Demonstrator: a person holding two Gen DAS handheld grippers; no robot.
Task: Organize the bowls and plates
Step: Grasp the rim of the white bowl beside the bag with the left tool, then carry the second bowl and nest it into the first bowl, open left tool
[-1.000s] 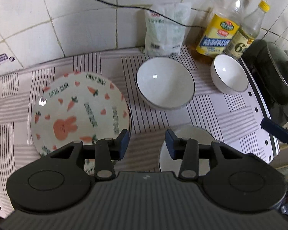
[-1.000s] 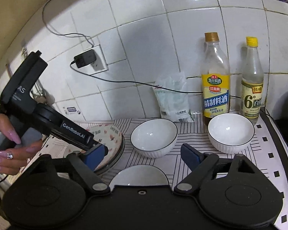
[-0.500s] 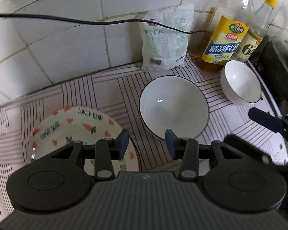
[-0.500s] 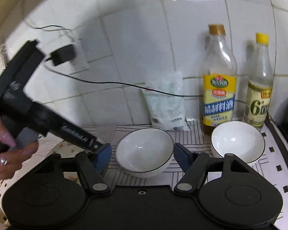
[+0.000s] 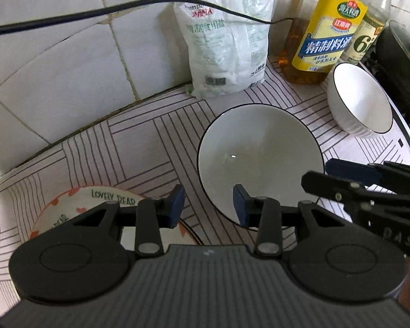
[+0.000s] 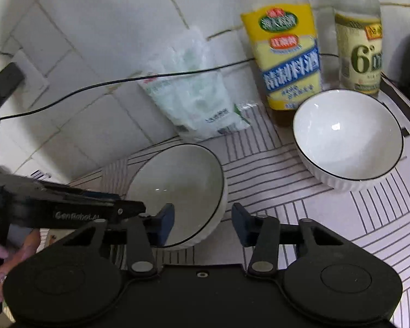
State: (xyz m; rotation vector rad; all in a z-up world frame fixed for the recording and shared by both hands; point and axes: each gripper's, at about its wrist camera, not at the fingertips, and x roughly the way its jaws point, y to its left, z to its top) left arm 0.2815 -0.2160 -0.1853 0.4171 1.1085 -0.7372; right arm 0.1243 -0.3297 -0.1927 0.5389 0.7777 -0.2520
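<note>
The left gripper (image 5: 207,206) is tilting steeply down, its jaws closing across the near rim of the large bowl (image 5: 259,153), not pressing yet. The right gripper (image 6: 202,225) is closing likewise around this bowl's rim at five o'clock. The small bowl (image 6: 347,139) is sitting at two o'clock.

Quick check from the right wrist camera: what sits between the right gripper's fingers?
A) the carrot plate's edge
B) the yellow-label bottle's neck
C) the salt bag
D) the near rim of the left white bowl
D: the right gripper straddles the near rim of the left white bowl; its jaws have just been closing.

Striped counter (image 5: 139,147) holds bowls (image 5: 259,153), plate (image 5: 68,205), bottles (image 5: 322,32).
</note>
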